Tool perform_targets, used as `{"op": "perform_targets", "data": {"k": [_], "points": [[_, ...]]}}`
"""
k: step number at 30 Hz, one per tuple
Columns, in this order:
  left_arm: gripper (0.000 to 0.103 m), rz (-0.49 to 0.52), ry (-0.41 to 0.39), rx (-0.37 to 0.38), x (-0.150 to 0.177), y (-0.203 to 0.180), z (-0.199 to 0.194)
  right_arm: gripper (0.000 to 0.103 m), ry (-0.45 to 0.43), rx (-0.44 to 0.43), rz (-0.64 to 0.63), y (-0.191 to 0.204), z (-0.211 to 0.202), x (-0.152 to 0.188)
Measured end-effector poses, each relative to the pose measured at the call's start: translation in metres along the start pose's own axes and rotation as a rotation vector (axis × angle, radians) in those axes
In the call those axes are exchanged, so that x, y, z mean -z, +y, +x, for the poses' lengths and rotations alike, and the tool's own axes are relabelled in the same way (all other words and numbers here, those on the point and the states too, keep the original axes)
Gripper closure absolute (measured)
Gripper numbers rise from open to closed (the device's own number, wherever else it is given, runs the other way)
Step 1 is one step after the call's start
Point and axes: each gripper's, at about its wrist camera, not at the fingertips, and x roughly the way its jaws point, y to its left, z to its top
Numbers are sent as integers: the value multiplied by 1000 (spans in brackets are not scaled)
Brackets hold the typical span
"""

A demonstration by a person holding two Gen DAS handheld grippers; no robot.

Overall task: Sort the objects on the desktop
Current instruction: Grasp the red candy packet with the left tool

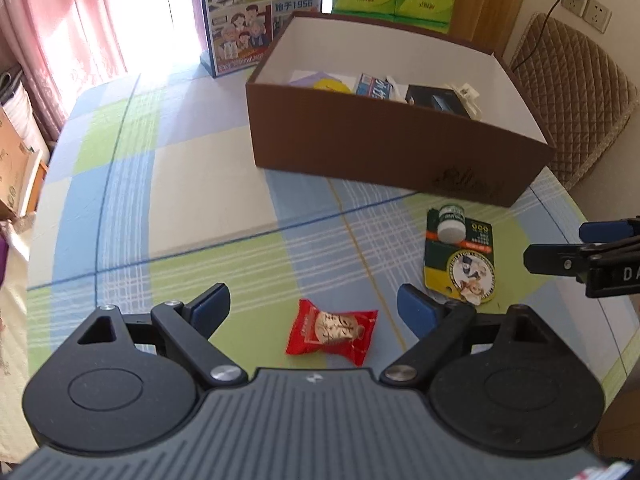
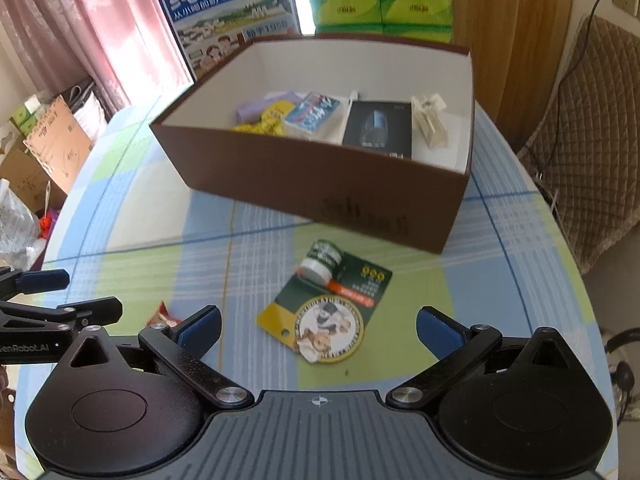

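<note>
Both jaws spread wide, left gripper [image 1: 314, 304] above red candy [image 1: 331, 331], right gripper [image 2: 319, 326] over green card [image 2: 326, 304], brown box [image 2: 320, 184] beyond.

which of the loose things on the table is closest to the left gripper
The red candy packet, lying between the open left gripper's fingers. The green card and the small white-capped bottle resting on it lie further right, nearer the box.
</note>
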Motion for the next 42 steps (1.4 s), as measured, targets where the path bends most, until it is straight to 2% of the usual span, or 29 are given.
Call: {"op": "perform_targets", "data": {"k": [18, 38, 42], "points": [[16, 31, 56, 12, 39, 3, 17, 2, 61, 36, 35, -15, 20, 35], [22, 26, 76, 50, 31, 8, 53, 2, 102, 47, 74, -29, 37, 38], [28, 42, 78, 61, 26, 6, 65, 2, 110, 52, 81, -32, 39, 39]]}}
